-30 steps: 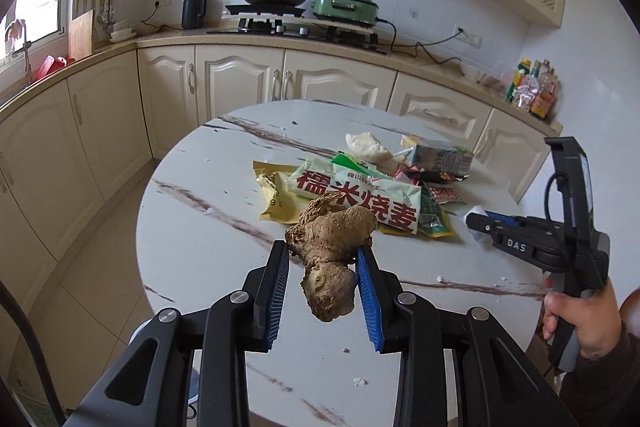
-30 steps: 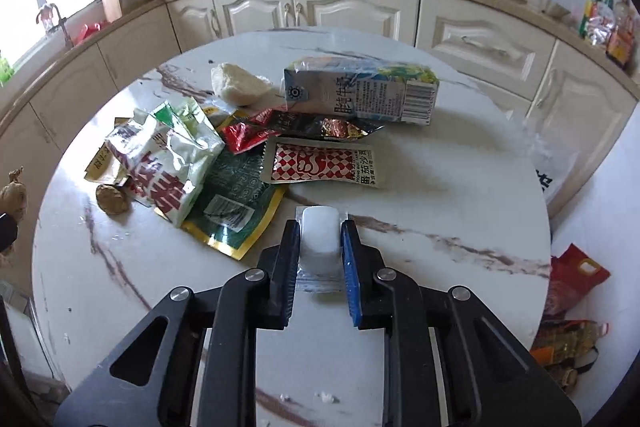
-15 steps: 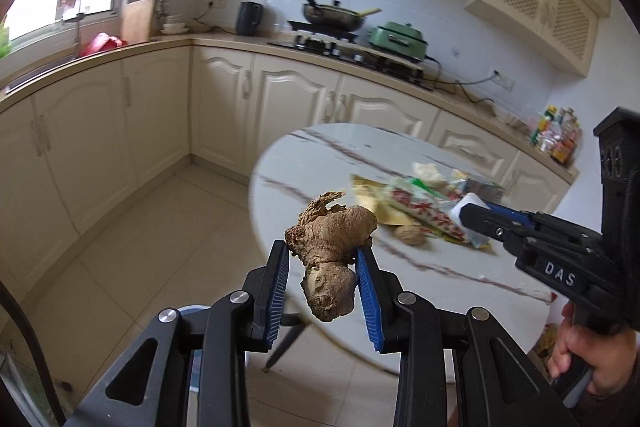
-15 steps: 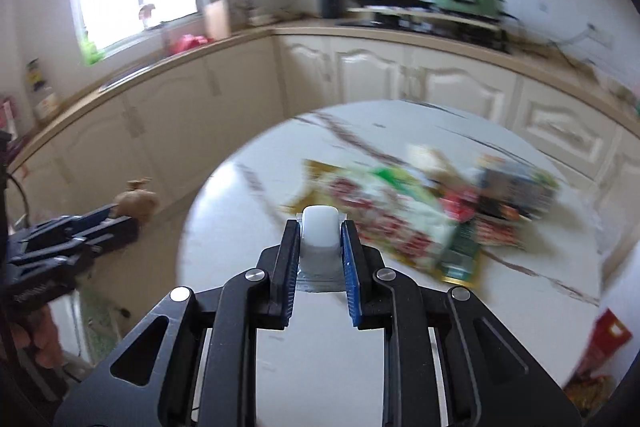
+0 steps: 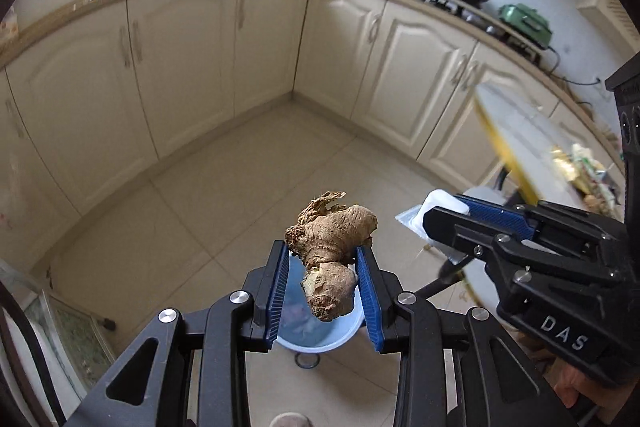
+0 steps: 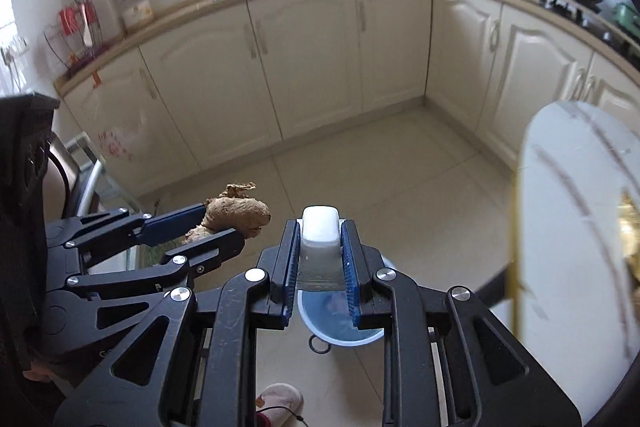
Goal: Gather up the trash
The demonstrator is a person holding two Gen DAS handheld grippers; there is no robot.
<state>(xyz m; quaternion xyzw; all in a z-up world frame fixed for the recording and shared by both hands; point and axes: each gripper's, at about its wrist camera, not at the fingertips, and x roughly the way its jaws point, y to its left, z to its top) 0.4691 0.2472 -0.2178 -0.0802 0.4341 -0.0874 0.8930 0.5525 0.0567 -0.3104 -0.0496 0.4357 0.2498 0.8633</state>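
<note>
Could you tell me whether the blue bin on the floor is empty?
Not empty: the bin is open-topped, and pale scraps lie at its bottom, though too blurred to identify.

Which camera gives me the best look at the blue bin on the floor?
Right wrist. The blue bin shows between the right claw fingers, with its near rim and inside visible. In the left wrist view the bin is largely covered by the ginger root held in the left claw.
</note>
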